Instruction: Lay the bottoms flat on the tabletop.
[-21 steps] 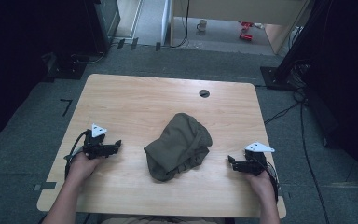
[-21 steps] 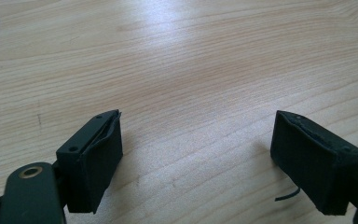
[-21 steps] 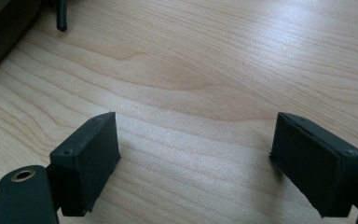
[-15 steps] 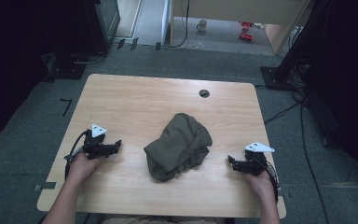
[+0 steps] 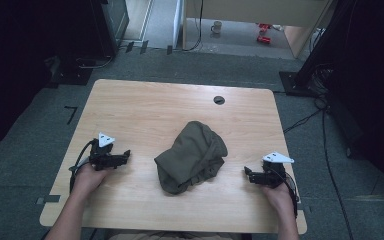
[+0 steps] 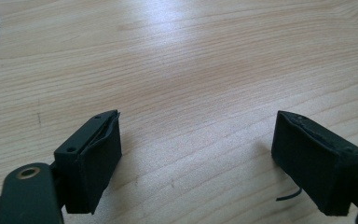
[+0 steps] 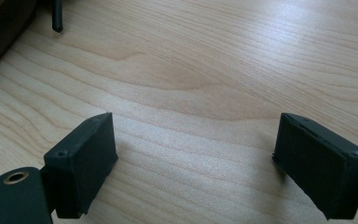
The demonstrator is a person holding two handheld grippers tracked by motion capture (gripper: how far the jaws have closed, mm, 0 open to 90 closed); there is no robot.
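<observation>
A crumpled olive-green garment (image 5: 192, 156) lies in a heap at the middle of the light wooden table (image 5: 145, 110). My left gripper (image 5: 125, 154) rests low on the table to the garment's left, pointing toward it, open, with bare wood between its jaws (image 6: 196, 140). My right gripper (image 5: 247, 173) sits to the garment's right, also pointing at it and open over bare wood (image 7: 196, 144). In the right gripper view a dark edge of the garment (image 7: 0, 28) and a drawstring tip (image 7: 57, 21) show at the top left.
A round cable hole (image 5: 219, 100) sits near the table's far edge. Grey carpet surrounds the table, with cables (image 5: 325, 125) on the floor at the right and dark stands at the back corners.
</observation>
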